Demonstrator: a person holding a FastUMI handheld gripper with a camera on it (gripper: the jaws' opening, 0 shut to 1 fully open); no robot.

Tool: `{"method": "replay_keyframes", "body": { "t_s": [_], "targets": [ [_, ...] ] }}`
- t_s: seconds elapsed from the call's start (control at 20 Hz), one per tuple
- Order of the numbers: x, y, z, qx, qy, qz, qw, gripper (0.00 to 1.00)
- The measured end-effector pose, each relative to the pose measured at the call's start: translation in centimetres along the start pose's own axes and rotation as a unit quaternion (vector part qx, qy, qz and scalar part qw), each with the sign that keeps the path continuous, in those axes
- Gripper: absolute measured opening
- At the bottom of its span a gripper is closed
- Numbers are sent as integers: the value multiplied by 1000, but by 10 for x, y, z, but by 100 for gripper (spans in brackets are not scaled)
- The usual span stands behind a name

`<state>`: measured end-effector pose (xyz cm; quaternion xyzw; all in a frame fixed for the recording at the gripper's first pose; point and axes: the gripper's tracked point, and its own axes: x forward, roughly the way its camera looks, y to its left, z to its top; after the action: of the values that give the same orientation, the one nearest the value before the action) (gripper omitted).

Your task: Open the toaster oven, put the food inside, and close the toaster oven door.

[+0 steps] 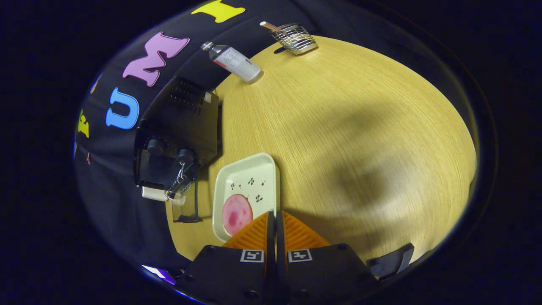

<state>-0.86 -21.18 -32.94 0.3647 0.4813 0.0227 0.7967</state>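
Note:
A black toaster oven (178, 127) stands at the table's edge against the booth wall, off to the left beyond my fingers. Its glass door (186, 206) hangs open, and a wire rack (180, 186) shows at the mouth. A pale square plate (250, 182) with small cherry prints lies beside the open door. A round pink slice of food (237, 214) rests on the plate's near part, just left of my fingertips. My gripper (275, 218) is shut, its orange fingers pressed together with nothing between them, above the plate's near edge.
A clear bottle (235, 62) with a white label lies on its side at the far edge of the wooden table (360, 140). A wire rack holder (296, 39) with a stick in it stands further along that edge.

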Motion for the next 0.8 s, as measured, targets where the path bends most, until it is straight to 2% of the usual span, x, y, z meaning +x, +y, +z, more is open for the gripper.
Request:
{"method": "replay_keyframes", "body": {
  "t_s": [0.3, 0.5, 0.8],
  "targets": [
    [-23, 17, 6, 75, -36, 13, 996, 6],
    [-44, 31, -3, 125, -72, 11, 990, 6],
    [-70, 77, -22, 174, -125, 40, 976, 6]
  ]
}}
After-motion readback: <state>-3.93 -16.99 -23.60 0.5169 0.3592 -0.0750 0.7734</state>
